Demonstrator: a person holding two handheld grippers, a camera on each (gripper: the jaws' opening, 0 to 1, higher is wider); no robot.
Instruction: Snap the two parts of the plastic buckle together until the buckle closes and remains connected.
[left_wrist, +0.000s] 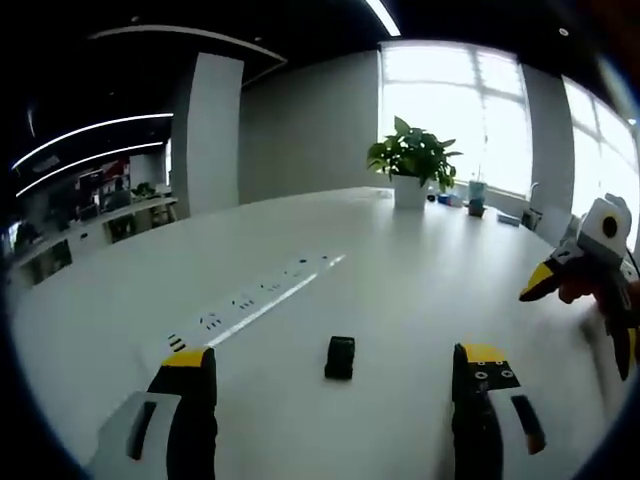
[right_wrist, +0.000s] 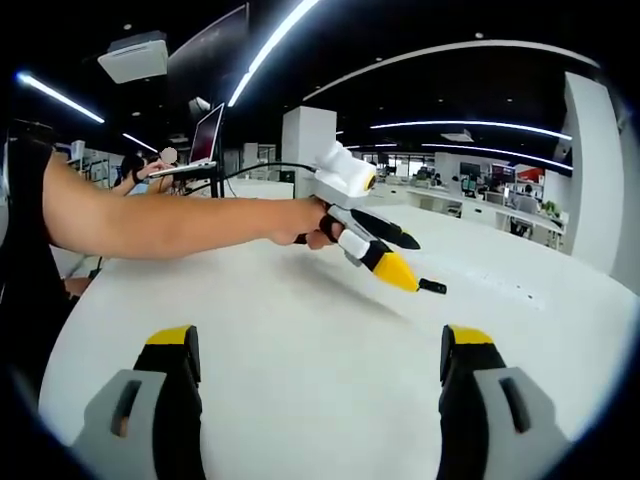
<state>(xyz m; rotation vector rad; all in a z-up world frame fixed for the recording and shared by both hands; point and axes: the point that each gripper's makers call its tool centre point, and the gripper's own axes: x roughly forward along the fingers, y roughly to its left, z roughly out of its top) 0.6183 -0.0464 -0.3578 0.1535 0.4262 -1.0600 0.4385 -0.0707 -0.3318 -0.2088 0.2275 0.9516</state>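
Blurring right-edge gripper (left_wrist: 545, 283) — jaws indistinct

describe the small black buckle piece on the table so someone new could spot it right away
On the big white table, follow the strip of sockets running from the potted plant toward the camera. Beside its near end, between the left hand-held gripper jaws, lies the buckle piece: small, black, blocky and lying loose.

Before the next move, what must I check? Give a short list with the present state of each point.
1. Left tool open: ok.
2. Right tool open: ok.
3. One buckle part lies on the table, ahead between the left tool's jaws: ok.
4. Where the second buckle part is: cannot tell.
5. Part not gripped by either tool: ok.
6. Buckle closed: not ok.
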